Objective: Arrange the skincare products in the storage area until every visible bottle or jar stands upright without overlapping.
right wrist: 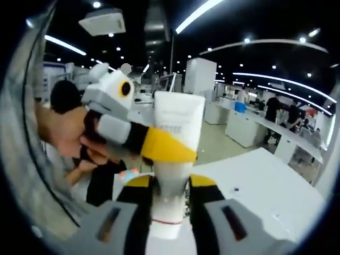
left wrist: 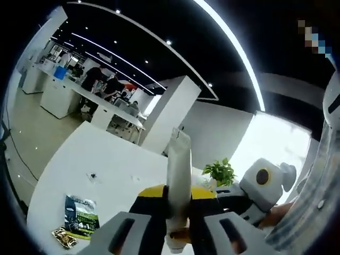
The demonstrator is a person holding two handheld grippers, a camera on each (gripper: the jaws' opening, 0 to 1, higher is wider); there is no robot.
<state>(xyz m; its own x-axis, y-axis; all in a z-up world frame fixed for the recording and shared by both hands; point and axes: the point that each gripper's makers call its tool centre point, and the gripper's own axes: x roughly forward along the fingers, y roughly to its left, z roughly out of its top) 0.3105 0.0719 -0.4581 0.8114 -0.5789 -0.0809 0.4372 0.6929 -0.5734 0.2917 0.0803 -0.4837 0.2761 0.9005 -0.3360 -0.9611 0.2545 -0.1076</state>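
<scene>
A white skincare tube [left wrist: 179,175] is held up in the air, seen edge-on in the left gripper view, crimped end up. My left gripper [left wrist: 178,228] is shut on its lower part. The right gripper's yellow-and-black jaws cross just behind the tube there, closed around it. In the right gripper view the same white tube [right wrist: 178,125] faces the camera, flat and wide, its narrower end down between the jaws of my right gripper [right wrist: 170,212], which is shut on it. The left gripper's yellow jaw tip [right wrist: 167,147] presses across the tube's middle, with a hand [right wrist: 64,133] behind it.
A white table [left wrist: 106,159] lies below with a green packet [left wrist: 81,209] and a small gold-coloured item [left wrist: 65,237] near its front edge. A potted plant [left wrist: 219,172] stands at the far side. People sit at desks [left wrist: 101,85] beyond. A white pillar [left wrist: 170,114] rises behind.
</scene>
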